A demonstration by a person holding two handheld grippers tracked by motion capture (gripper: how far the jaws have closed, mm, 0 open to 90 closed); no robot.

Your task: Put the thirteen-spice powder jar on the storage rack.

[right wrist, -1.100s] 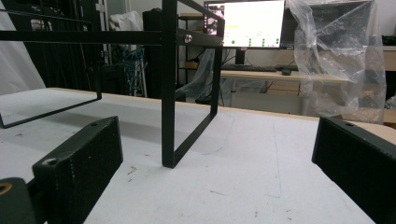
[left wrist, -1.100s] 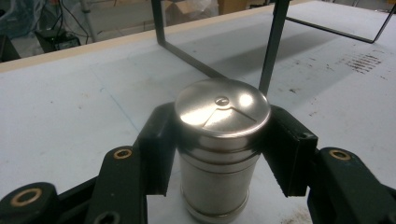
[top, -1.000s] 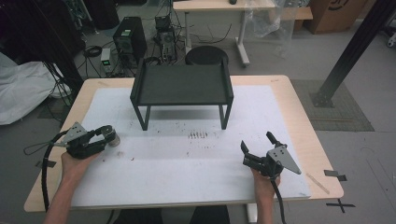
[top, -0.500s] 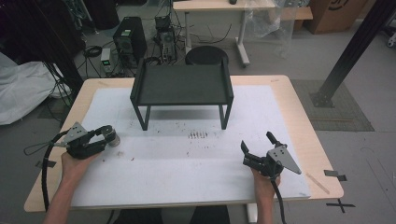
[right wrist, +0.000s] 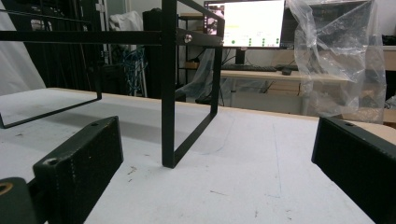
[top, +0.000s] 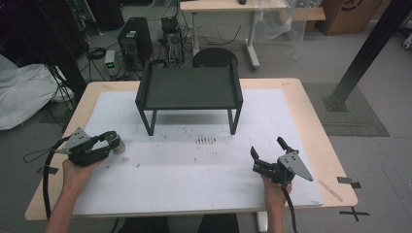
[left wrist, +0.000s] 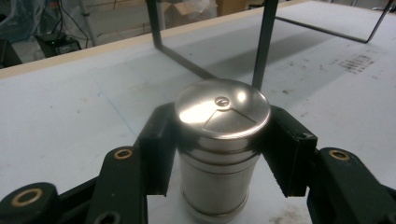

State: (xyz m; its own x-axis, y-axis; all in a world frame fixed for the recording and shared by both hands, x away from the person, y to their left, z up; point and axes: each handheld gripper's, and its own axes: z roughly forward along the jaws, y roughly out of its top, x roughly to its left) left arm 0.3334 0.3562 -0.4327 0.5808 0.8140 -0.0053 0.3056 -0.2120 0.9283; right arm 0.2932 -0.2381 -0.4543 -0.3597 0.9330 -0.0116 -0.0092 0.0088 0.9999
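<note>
We've got the left hand-held gripper (left wrist: 219, 154) clamped on the steel canister (left wrist: 218, 149), which stands upright on the bench (top: 194, 170) at its left side, pads pressing both flanks just under the lid. Our right hand-held gripper (top: 268, 156) waits with jaws spread wide, nothing between them. To lift well, we'd say keep the squeeze even and rise straight, because that smooth metal could slip. The white bench top is scuffed and speckled, the black stand (top: 189, 90) sits at its far side, and cables, computers and plastic wrap crowd the room behind.
</note>
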